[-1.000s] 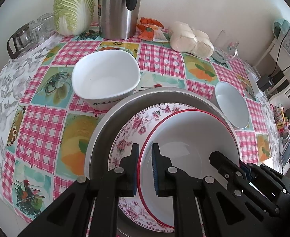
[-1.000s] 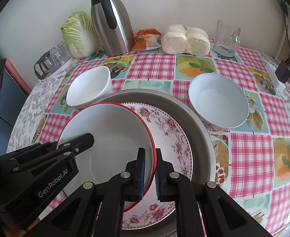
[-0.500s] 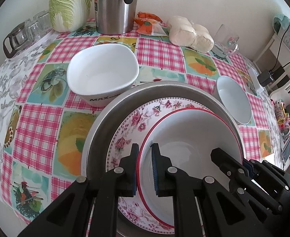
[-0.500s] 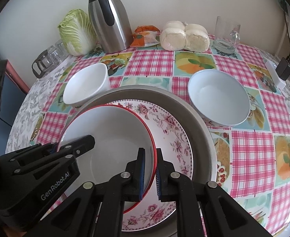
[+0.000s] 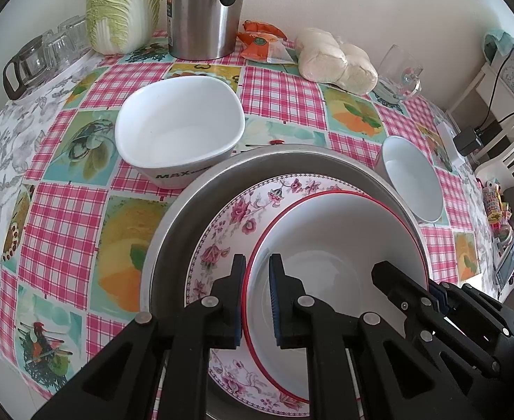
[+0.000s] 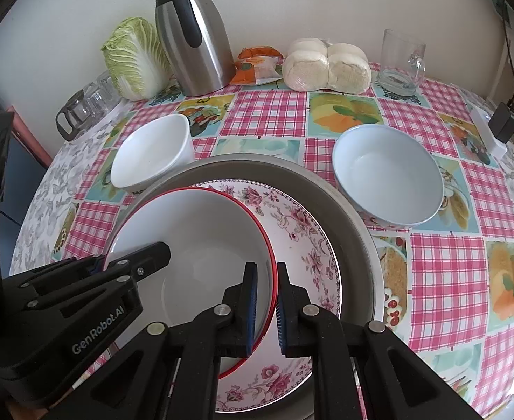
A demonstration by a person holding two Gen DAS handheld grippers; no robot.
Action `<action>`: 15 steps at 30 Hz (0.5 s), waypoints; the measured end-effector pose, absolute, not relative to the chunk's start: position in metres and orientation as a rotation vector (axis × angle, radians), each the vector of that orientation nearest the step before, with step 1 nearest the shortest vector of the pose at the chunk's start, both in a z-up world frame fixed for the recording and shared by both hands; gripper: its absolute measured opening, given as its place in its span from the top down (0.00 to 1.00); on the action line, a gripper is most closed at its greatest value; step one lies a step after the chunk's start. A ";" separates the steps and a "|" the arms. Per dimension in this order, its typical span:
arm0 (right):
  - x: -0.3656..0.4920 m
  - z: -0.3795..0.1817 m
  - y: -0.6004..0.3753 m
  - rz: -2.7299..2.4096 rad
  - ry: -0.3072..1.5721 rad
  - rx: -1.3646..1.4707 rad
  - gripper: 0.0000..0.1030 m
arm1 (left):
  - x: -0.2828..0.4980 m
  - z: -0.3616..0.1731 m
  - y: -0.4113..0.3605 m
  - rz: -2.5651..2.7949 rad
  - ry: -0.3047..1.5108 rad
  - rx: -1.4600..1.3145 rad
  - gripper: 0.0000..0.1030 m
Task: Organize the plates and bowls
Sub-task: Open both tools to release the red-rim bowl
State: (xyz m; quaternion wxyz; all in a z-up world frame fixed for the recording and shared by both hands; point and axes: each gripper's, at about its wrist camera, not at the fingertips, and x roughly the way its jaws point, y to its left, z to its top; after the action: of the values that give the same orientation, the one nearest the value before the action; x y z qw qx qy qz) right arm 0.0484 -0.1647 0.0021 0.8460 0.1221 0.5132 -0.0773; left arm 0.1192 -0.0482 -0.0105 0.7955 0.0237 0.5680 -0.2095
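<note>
Checked cloth covers the bench, where a metal basin holds a flowered plate. Each hand-held gripper, left and right, pinches the red-rimmed bowl at 9 and 3 o'clock, inside the plate.

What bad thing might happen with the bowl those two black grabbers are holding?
1. The red-rimmed bowl is pinched only at its thin rim by the left gripper and right gripper. If one slips, it may tip and bang the flowered plate below.
2. It sits off-centre toward one side of the metal basin, so it may slide.
3. The squarish white bowl sits right beside the basin and might get bumped.
</note>
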 end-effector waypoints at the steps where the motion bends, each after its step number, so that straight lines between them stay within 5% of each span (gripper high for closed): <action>1: 0.048 0.002 -0.165 -0.164 1.083 0.257 0.88 | 0.119 -0.010 -0.048 -0.449 1.220 0.052 0.87; 7: 0.049 -0.001 -0.166 -0.169 1.100 0.266 0.80 | 0.119 -0.011 -0.049 -0.449 1.226 0.055 0.84; 10: 0.049 0.000 -0.168 -0.170 1.101 0.266 0.79 | 0.119 -0.009 -0.048 -0.444 1.226 0.055 0.64; 15: 0.045 0.012 -0.171 -0.182 1.071 0.255 0.67 | 0.120 0.001 -0.042 -0.445 1.205 0.029 0.53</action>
State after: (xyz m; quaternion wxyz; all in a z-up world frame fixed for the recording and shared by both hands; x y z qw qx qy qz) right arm 0.0450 -0.1709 0.0125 0.8484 0.1211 0.5080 -0.0866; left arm 0.1197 -0.0423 0.0011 0.8005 0.0137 0.5621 -0.2074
